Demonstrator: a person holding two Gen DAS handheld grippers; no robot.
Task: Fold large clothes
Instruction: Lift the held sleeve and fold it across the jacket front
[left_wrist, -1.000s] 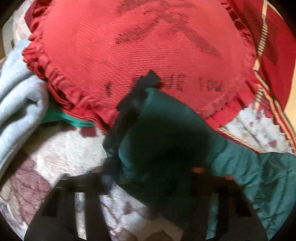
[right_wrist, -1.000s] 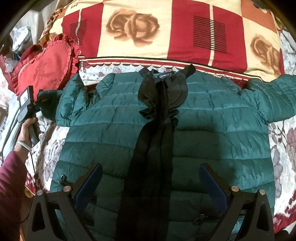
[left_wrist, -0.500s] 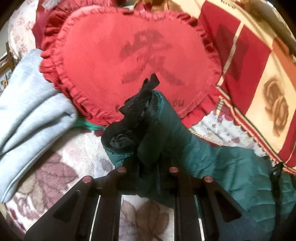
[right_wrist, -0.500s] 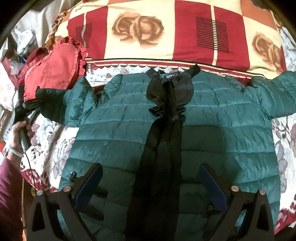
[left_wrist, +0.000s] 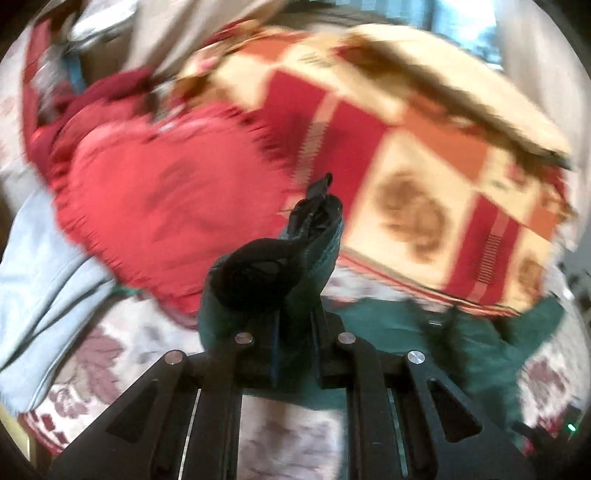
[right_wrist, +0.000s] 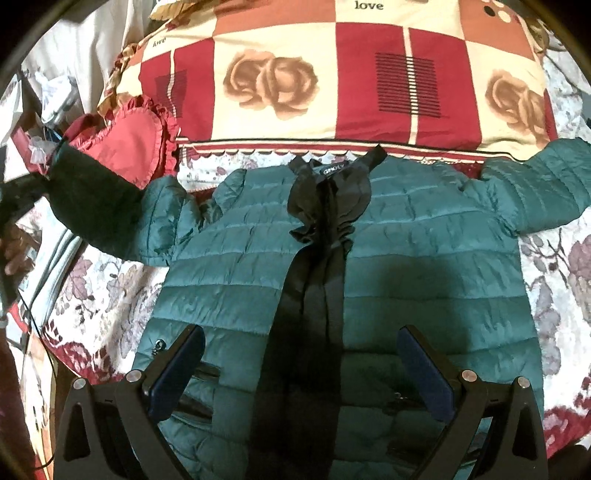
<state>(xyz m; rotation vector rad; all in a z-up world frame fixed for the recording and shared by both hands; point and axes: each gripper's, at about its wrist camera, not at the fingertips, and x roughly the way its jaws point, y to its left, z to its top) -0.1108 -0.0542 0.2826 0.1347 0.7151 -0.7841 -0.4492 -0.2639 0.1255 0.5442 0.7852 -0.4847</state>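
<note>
A teal quilted jacket (right_wrist: 424, 266) with black lining lies open, front up, on a floral bedspread (right_wrist: 110, 295). My left gripper (left_wrist: 293, 347) is shut on the cuff of the jacket's left sleeve (left_wrist: 280, 266) and holds it lifted off the bed; that sleeve (right_wrist: 110, 214) shows stretched out toward the left edge in the right wrist view. My right gripper (right_wrist: 301, 365) is open and empty, hovering above the jacket's lower hem. The other sleeve (right_wrist: 535, 192) lies spread to the right.
A red and cream rose-patterned pillow (right_wrist: 351, 77) lies behind the collar. A red heart-shaped cushion (right_wrist: 129, 144) sits at the back left, also in the left wrist view (left_wrist: 159, 206). A folded pale blue garment (left_wrist: 48, 266) lies at the left.
My left gripper has closed on the sleeve cuff and lifted it, swinging toward the pillow; the left view is motion-blurred. My right gripper has stayed open above the hem.
</note>
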